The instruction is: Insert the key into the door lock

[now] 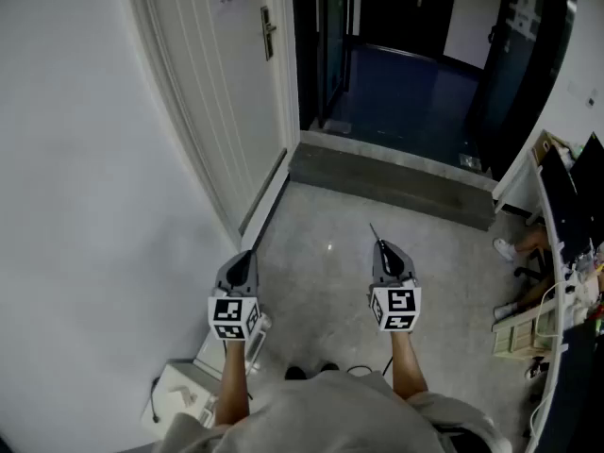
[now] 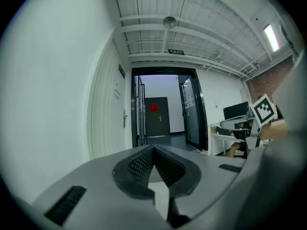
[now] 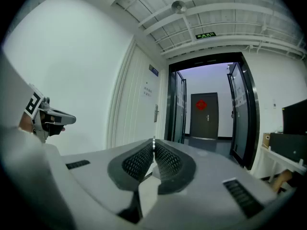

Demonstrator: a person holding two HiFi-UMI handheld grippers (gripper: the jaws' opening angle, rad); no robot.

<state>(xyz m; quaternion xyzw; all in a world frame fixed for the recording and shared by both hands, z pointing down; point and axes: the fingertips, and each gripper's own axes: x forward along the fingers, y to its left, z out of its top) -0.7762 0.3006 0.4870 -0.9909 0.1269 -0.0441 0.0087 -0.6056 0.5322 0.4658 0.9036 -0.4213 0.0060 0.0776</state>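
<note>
The right gripper [image 1: 380,245] has its jaws closed on a thin silver metal key [image 1: 373,231], whose blade sticks out past the tips toward the far side. In the right gripper view the key [image 3: 153,140] shows only as an edge-on sliver. The left gripper [image 1: 247,256] has its jaws closed on nothing and is held level beside the right one.

The dark metal handle and lock plate [image 1: 268,32] sits on the tall white panelled door [image 1: 222,92], far off to the left and well apart from the key. The step in hand is likely the approach, walking across the grey speckled floor [image 1: 330,253]. To do it well, keep the grip firm and the blade level, and square up to the plate before closing in. The keyhole is too small to make out from here, so slow down and find it first.
</note>
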